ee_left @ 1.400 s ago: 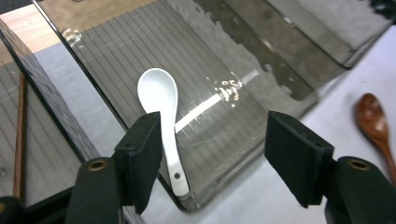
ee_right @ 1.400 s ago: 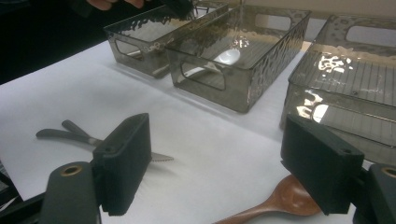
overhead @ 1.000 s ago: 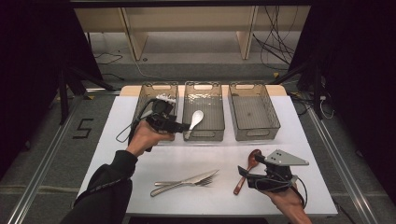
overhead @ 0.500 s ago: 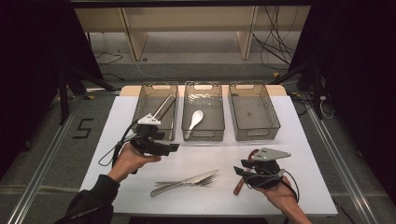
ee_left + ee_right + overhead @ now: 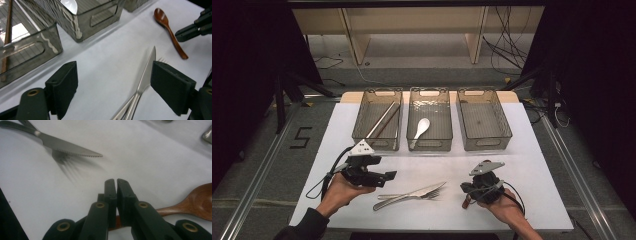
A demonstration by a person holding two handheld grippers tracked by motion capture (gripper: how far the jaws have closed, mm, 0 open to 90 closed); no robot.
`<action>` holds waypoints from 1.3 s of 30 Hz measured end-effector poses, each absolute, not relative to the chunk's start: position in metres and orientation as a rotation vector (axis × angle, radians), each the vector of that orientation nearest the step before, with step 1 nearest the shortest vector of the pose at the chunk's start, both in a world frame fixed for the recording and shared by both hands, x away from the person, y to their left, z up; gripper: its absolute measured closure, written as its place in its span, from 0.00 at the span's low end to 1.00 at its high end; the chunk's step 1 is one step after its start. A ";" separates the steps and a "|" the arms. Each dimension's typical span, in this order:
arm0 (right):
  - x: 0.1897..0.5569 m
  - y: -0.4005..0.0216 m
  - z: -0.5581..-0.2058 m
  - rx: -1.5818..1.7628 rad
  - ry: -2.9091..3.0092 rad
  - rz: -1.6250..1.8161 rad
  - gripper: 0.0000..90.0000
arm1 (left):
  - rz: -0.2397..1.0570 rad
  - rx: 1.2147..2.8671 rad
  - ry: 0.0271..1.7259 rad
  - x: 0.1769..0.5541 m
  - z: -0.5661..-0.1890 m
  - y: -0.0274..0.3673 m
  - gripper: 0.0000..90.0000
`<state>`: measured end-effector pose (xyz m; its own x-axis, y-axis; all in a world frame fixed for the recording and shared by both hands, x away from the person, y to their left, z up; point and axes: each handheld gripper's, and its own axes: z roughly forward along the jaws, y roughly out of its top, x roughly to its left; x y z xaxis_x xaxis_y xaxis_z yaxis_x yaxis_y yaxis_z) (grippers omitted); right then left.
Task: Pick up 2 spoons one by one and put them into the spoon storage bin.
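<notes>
The white table spreads under everything; along its far side stand three clear bins in a row, well apart from the near edge; the left bin holds a pair of long sticks lying slantwise, one pale and one dark; the middle bin holds a white spoon with its bowl toward the far side; the right bin has its floor bare.

On the near half of the table lie a steel knife and a fork together, the knife's blade resting over the fork's tines, both pointing toward the person's right; they lie between the two hands.

The left gripper is held low over the table just left of the knife and fork, aimed toward them; in the left gripper view its jaws stand wide with nothing between the pads, and the knife's tip and the fork's tines show past the right-hand pad.

The right gripper sits near the right front corner of the table; its jaws have just been closing, and in the right gripper view they are pressed together on the thin handle of the wooden spoon, which lies on the table and crosses under them; the spoon's brown bowl lies to the right of the jaws in that view.
</notes>
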<state>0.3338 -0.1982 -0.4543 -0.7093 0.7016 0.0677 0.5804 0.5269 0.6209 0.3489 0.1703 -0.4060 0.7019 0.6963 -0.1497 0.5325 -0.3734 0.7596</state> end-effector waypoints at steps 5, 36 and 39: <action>0.334 -0.196 -0.463 1.089 2.610 0.882 0.98 | 0.262 2.073 0.926 0.343 -0.410 0.170 0.23; 0.328 -0.244 -0.459 1.236 2.656 0.558 0.98 | 0.306 2.047 0.932 0.335 -0.412 0.178 0.21; 0.328 -0.250 -0.459 1.258 2.643 0.527 0.98 | 0.309 2.039 0.937 0.335 -0.412 0.178 0.21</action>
<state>0.3280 -0.2502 -0.4595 -0.6306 0.7761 0.0009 0.7171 0.5822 0.3830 0.3346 0.1782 -0.4117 0.6887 0.7156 -0.1167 0.5061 -0.3593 0.7841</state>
